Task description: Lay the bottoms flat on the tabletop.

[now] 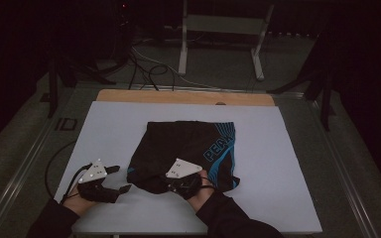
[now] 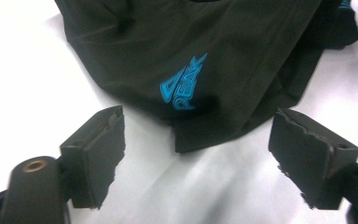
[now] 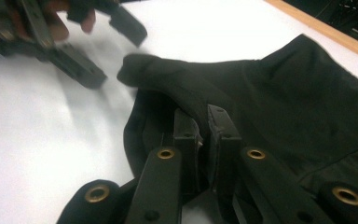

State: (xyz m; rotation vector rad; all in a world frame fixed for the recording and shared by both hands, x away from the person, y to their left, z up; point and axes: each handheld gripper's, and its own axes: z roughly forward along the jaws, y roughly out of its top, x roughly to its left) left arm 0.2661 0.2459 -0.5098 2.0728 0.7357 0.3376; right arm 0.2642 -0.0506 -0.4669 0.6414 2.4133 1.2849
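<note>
Dim surroundings frame a wooden-edged table topped with a white rectangular mat (image 1: 129,129), and everything below is placed relative to the black fabric shorts with blue printed lettering and stripes (image 1: 178,144), which lie crumpled near the middle of that mat, toward its near edge. At the near edge of the shorts, the right gripper (image 1: 173,187) has its jaws pressed together on a raised fold of the black cloth, which the right gripper view (image 3: 204,135) shows pinched between the two pads. Just off the near left corner of the shorts, over bare mat, the left gripper (image 1: 121,179) hovers with its jaws spread apart; the left gripper view (image 2: 196,154) shows the shorts' hem corner lying between them, untouched by either pad.
</note>
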